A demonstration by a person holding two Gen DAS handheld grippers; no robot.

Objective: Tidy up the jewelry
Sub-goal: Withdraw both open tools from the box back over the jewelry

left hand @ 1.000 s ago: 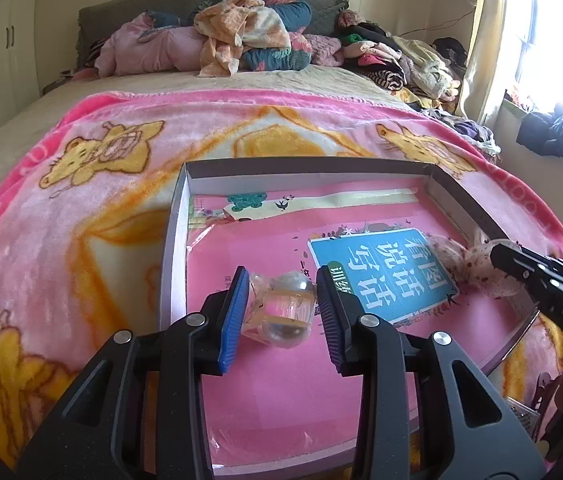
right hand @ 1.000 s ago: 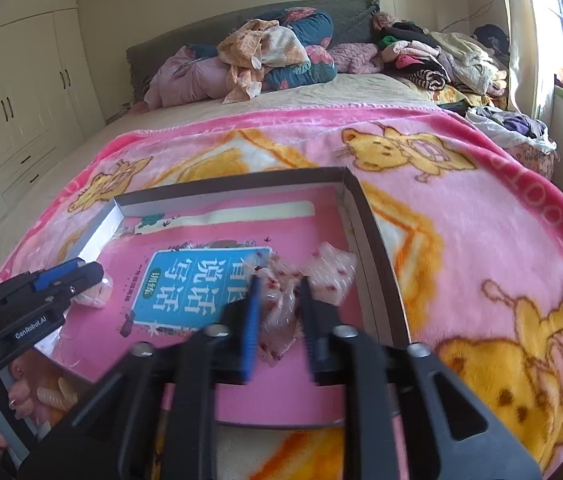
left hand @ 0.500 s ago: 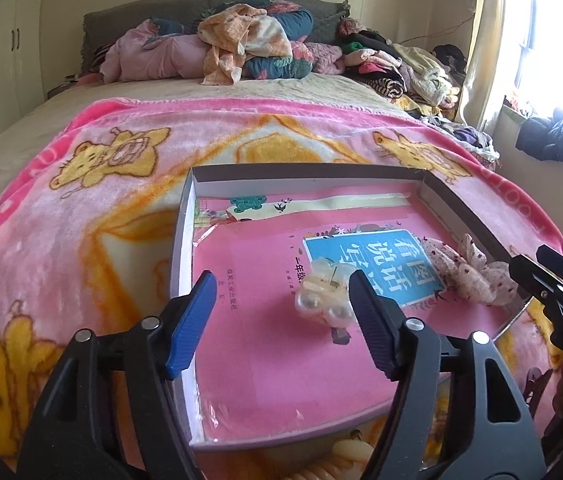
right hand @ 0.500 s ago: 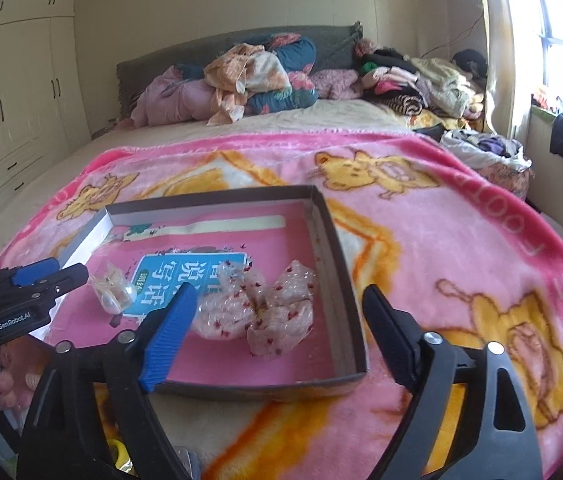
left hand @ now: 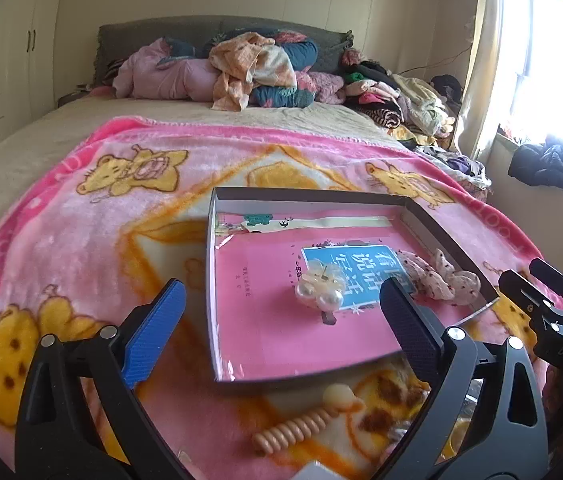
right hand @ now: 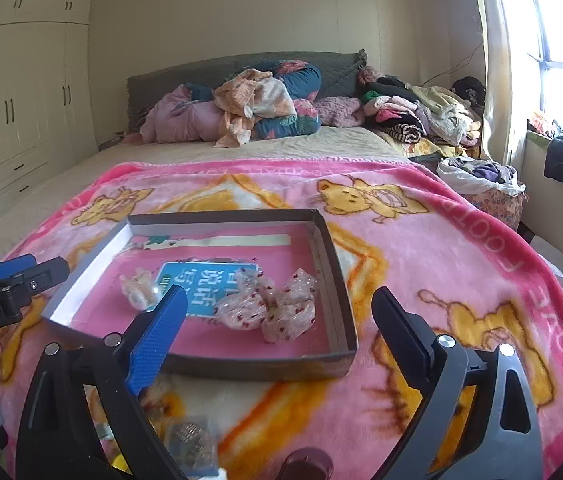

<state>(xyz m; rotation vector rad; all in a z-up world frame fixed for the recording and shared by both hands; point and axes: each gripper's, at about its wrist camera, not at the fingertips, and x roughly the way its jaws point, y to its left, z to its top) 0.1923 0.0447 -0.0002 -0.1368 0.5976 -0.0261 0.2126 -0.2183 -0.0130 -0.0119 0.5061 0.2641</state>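
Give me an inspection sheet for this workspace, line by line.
Surface: pink cartoon blanket spread over a bed.
Job's things: shallow box on the blanket; inside it a pearl hair clip and a spotted bow, lying apart on a pink book cover.
Clutter: coiled hair tie on the blanket in front of the box; small sparkly packet near the bottom edge.
Grippers: left gripper and right gripper both opening, nothing between their jaws.
Cables: a thin wire on the far wall by the curtain.
Surroundings: clothes heaped at the headboard, wardrobe on the left, window on the right.
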